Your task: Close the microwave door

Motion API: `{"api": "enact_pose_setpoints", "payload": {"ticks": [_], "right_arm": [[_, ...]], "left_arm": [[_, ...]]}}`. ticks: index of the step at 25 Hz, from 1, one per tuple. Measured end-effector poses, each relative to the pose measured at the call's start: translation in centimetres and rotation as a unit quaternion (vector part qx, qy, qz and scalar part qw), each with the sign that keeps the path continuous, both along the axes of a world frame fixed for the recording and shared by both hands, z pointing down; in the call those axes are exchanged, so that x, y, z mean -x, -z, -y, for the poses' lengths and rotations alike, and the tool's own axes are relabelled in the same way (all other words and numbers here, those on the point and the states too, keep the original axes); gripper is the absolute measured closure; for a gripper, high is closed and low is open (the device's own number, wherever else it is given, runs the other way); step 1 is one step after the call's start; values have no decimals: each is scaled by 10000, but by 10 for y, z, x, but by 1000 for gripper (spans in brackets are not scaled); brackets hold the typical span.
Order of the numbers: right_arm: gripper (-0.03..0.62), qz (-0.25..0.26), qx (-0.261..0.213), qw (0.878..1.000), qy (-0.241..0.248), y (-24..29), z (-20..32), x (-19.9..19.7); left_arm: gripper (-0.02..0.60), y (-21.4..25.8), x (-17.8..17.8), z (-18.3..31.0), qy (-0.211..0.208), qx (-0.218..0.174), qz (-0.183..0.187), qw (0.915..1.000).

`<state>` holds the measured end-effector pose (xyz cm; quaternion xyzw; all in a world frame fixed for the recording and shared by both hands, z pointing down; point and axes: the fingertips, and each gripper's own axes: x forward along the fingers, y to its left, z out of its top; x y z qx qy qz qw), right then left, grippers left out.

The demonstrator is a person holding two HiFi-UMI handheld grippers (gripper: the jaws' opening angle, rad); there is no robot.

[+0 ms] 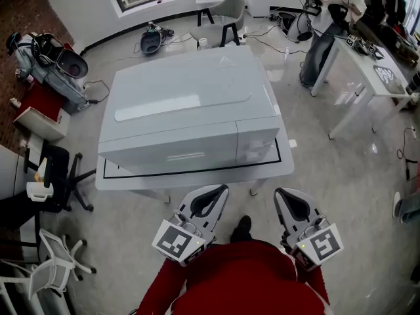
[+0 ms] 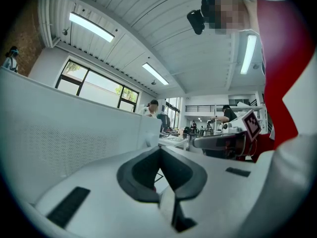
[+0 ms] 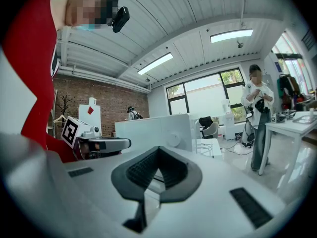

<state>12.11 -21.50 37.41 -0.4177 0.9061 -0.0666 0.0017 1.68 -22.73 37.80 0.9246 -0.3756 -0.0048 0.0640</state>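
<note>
A white microwave (image 1: pixel 190 97) stands on a low white table (image 1: pixel 197 174). Its door (image 1: pixel 170 146) lies flush with the front, beside the control panel (image 1: pixel 257 140). My left gripper (image 1: pixel 221 189) and right gripper (image 1: pixel 281 192) hover side by side just short of the table's near edge, both shut and holding nothing. In the left gripper view, the shut left gripper (image 2: pixel 159 150) points past the microwave's front (image 2: pixel 74 133), with the right gripper (image 2: pixel 225 140) alongside. Seen from the right gripper view, the right gripper (image 3: pixel 158 150) faces the microwave (image 3: pixel 158 128), with the left gripper (image 3: pixel 101 144) beside it.
A black office chair (image 1: pixel 62 176) and a white chair (image 1: pixel 56 268) stand at the left. A person (image 1: pixel 325 25) stands at the back right by a white desk (image 1: pixel 374 71). Bags (image 1: pixel 52 61) and cables lie on the floor at the back left.
</note>
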Motion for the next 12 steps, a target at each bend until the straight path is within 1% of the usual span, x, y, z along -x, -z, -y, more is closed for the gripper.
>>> {"api": "enact_pose_setpoints", "payload": {"ticks": [12], "right_arm": [[582, -29, 91, 9999, -54, -4, 0, -2]], "left_arm": [[572, -1, -5, 0, -86, -36, 63, 9999]]}}
